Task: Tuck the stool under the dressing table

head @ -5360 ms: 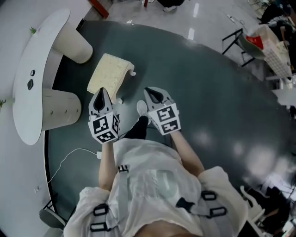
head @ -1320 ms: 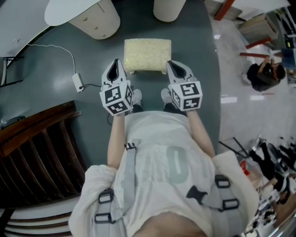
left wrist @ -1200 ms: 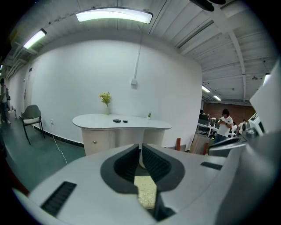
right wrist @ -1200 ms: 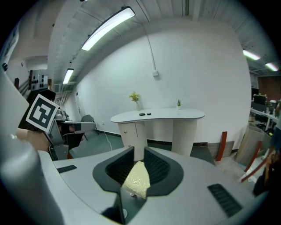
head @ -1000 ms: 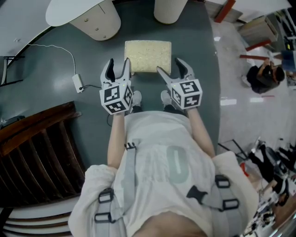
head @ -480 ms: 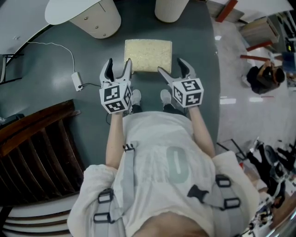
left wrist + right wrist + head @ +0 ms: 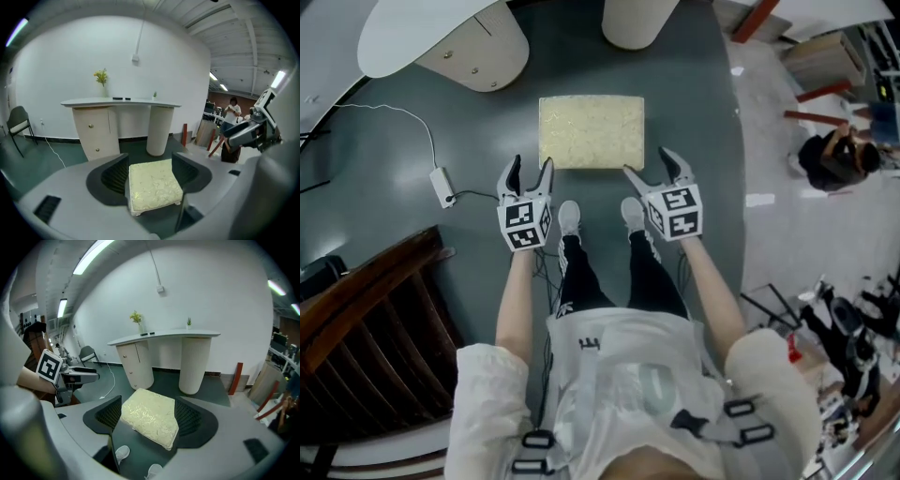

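Now left gripper (image 7: 530, 167), right gripper (image 7: 649, 161) angled down toward stool (image 7: 592, 131); fingers (image 7: 514, 174) just opened wide (empty).

The cream padded square stool (image 7: 591, 131) stands on the dark green floor (image 7: 698, 112), just in front of the person's two white shoes (image 7: 568, 217). Behind the stool, and apart from it, is the white curved-top dressing table (image 7: 412, 37). Its drawer leg (image 7: 483, 58) is behind the stool to the left. Its round post leg (image 7: 633, 21) is behind it to the right. The left gripper (image 7: 530, 165) is near the stool's front left corner. The right gripper (image 7: 648, 161) is near the front right corner. Neither touches the stool. A small white plug box (image 7: 442, 186) on a thin cable lies on the floor, left of the left gripper. A dark wooden slatted frame (image 7: 366, 328) is at the person's left.
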The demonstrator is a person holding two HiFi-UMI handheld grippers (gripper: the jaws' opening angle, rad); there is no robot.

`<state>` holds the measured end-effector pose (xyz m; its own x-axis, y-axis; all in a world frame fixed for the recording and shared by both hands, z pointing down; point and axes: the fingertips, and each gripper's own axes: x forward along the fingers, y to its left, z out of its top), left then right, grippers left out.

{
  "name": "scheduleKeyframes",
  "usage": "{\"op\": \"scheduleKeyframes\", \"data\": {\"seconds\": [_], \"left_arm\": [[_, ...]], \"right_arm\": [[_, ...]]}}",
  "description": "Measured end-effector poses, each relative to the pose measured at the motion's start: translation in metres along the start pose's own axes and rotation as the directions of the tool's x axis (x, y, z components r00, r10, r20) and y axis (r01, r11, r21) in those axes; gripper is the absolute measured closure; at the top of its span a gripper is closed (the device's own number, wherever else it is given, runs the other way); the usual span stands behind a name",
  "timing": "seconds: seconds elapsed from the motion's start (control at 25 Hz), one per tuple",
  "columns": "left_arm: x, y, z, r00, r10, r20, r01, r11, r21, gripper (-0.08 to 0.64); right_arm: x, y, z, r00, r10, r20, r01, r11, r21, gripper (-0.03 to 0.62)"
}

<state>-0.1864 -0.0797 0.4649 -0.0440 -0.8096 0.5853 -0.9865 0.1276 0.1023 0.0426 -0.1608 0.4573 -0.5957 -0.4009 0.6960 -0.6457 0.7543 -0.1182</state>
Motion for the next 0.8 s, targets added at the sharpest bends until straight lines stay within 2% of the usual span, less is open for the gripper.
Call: {"op": "scheduleKeyframes", "data": {"seconds": [0.12, 0.28, 0.44, 0.52, 0.64, 0.8], "left_arm": [[0.044, 0.017, -0.054, 0.997, -0.026, -0.076, 0.032, 0.997, 0.075, 0.279], [0.091, 0.023, -0.133, 0.975, -0.078, -0.206, 0.095, 0.992, 0.077, 0.279], [0.122, 0.028, -0.192, 0.959, -0.085, -0.27, 0.123, 0.984, 0.127, 0.279], [0.134, 0.032, -0.228, 0.94, -0.091, -0.33, 0.15, 0.976, 0.159, 0.279], [0.143, 0.037, -0.282, 0.899, -0.094, -0.427, 0.185, 0.967, 0.177, 0.279], [0.153, 0.057, -0.32, 0.878, -0.049, -0.476, 0.158, 0.968, 0.193, 0.279]], "right_arm": [[0.044, -0.013, -0.044, 0.998, -0.034, -0.047, 0.034, 0.999, 0.009, 0.241], [0.091, -0.034, -0.105, 0.99, -0.092, -0.108, 0.092, 0.996, -0.002, 0.242], [0.127, -0.051, -0.168, 0.981, -0.112, -0.159, 0.112, 0.994, -0.006, 0.242], [0.142, -0.052, -0.195, 0.974, -0.112, -0.195, 0.115, 0.993, 0.001, 0.242], [0.16, -0.053, -0.238, 0.957, -0.115, -0.267, 0.118, 0.993, -0.002, 0.242], [0.183, -0.064, -0.288, 0.938, -0.127, -0.322, 0.132, 0.991, -0.007, 0.242]]}}
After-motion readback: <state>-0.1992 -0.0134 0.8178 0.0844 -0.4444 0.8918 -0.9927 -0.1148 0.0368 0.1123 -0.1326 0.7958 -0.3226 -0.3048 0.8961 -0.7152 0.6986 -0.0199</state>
